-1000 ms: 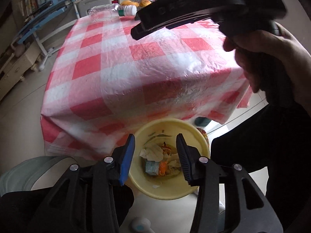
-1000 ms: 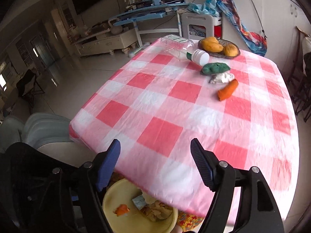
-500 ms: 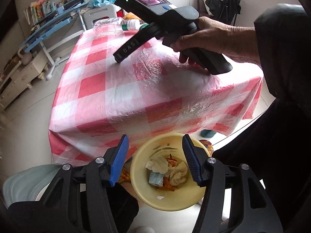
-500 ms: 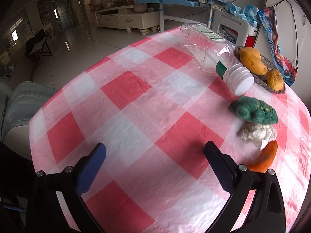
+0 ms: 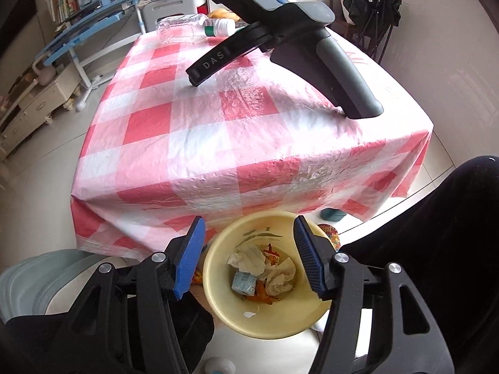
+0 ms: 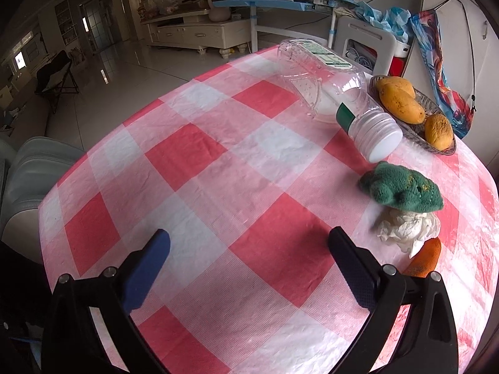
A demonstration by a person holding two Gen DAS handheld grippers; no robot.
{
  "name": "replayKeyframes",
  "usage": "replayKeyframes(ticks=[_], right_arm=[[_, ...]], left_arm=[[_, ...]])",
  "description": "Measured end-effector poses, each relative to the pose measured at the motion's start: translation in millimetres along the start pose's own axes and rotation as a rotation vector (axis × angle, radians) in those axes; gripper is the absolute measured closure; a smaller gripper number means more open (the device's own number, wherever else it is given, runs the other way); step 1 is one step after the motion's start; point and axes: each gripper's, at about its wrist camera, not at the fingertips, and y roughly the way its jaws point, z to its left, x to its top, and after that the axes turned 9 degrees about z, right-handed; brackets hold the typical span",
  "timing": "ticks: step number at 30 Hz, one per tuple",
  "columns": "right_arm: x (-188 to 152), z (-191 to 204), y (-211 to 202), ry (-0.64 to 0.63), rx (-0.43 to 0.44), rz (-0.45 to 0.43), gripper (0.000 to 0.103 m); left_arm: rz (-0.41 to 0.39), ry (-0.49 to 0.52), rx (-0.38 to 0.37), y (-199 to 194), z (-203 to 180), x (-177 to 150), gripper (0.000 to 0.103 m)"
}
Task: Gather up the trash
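The right gripper (image 6: 248, 261) has just been opening; its jaws stand wide over the checked tablecloth (image 6: 193, 155) with nothing between them. At the right edge of its view lie an orange peel (image 6: 425, 258), a crumpled tissue (image 6: 405, 227) and a green sponge (image 6: 402, 190), with a clear plastic bottle (image 6: 327, 84) on its side above. The left gripper (image 5: 248, 255), jaws also just opening and empty, hangs over the yellow bin (image 5: 265, 318) of trash at lower centre.
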Motion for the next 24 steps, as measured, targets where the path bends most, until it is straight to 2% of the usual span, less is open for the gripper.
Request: replayKeyframes(ticks=[8,18,24], right_arm=[[1,0,0,0.0,0.0,0.0,0.006],[1,0,0,0.0,0.0,0.0,0.006],[1,0,0,0.0,0.0,0.0,0.006]], left_arm=[[-0.01,0.04,0.042,0,-5,-4,0.047],[0.019,-0.022,-0.034,8,9,3,0.047],[0.018,-0.011,-0.031,10,3,3,0.047]])
